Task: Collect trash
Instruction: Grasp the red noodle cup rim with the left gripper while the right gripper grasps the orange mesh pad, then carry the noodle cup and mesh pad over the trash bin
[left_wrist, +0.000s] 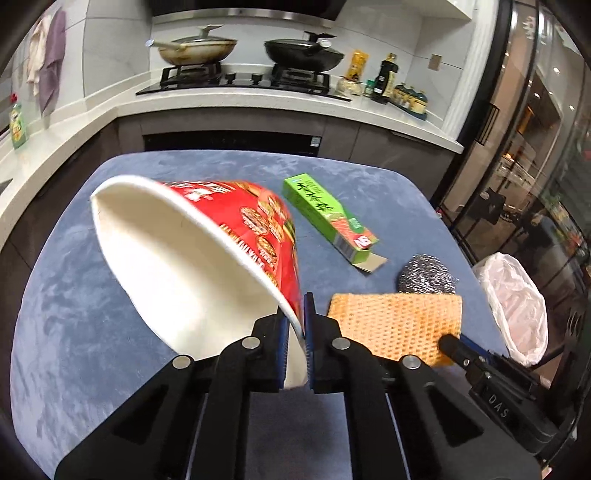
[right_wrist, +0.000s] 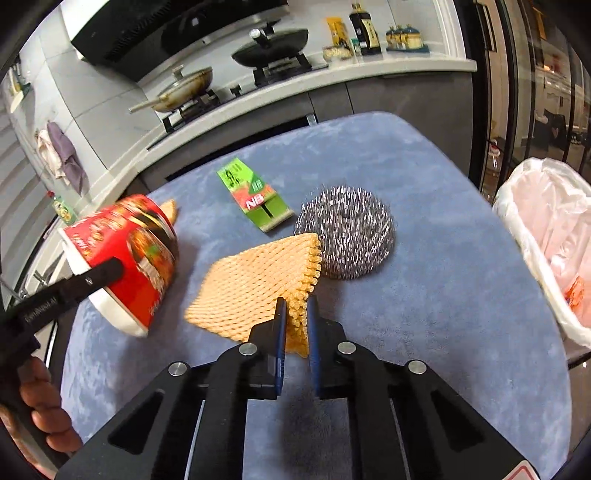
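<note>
— What are you holding?
— My left gripper (left_wrist: 304, 325) pinches the cup (left_wrist: 207, 251) by its rim, tilted above the counter (left_wrist: 74, 295). My right gripper (right_wrist: 295, 317) clamps the foam net (right_wrist: 255, 280).
— And the bin?
— The bin (right_wrist: 546, 236) sits off my right, nearer that hand; the net probably goes first.

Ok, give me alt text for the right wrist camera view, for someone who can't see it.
The right gripper is shut on the corner of an orange foam net over a blue cloth-covered table. Beside the net sits a steel wool scrubber, with a green carton behind. At left, the left gripper holds a red noodle cup; a lined trash bin stands right.
</note>
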